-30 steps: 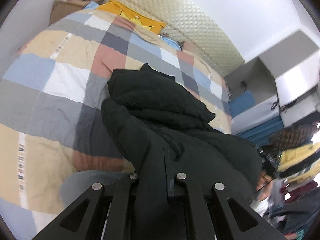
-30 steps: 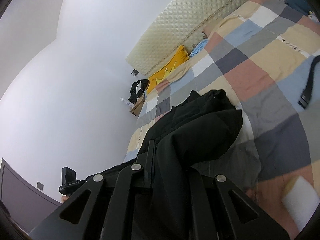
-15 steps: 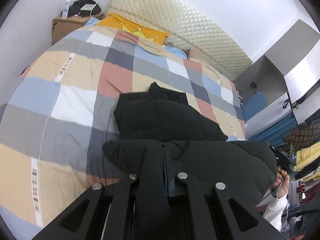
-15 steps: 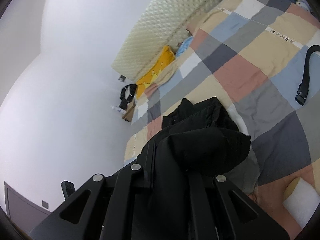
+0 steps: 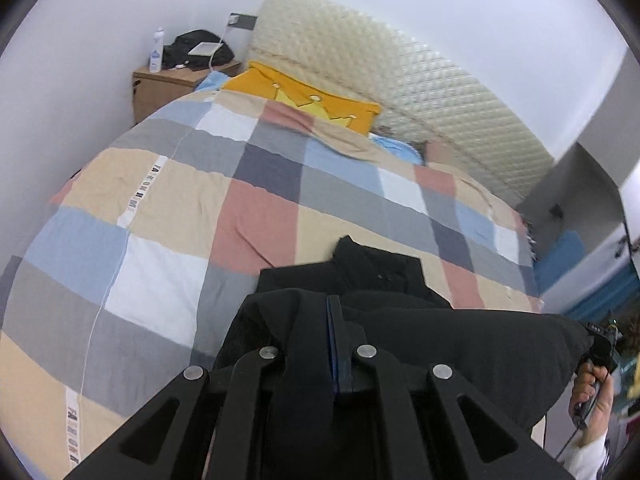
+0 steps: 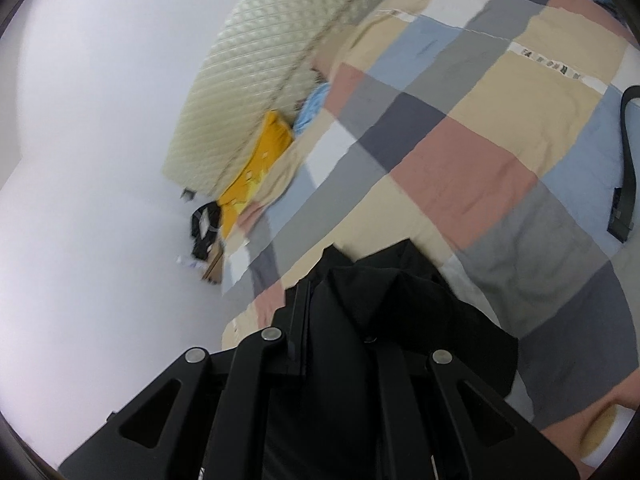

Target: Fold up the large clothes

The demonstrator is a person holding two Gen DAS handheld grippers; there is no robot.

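Observation:
A large black padded jacket (image 5: pixel 460 344) hangs between both grippers above a checked bedspread (image 5: pixel 256 216). Its far part with the collar (image 5: pixel 372 268) rests on the bed. My left gripper (image 5: pixel 320 320) is shut on a fold of the jacket, with cloth bunched over its fingers. In the right wrist view my right gripper (image 6: pixel 332 304) is shut on another edge of the jacket (image 6: pixel 420 312), which drapes over the fingers and hides the tips. The bedspread (image 6: pixel 460 152) lies beyond it.
A yellow crown pillow (image 5: pixel 316 100) and a quilted headboard (image 5: pixel 400 76) are at the bed's head. A wooden nightstand (image 5: pixel 168 84) with a bottle and black items stands at left. A black belt (image 6: pixel 624 168) lies on the bedspread at right. A hand (image 5: pixel 592 388) holds the other gripper.
Both grippers have lifted and pulled the jacket back toward the bed's foot. More bedspread shows ahead, and less of the jacket rests on the bed.

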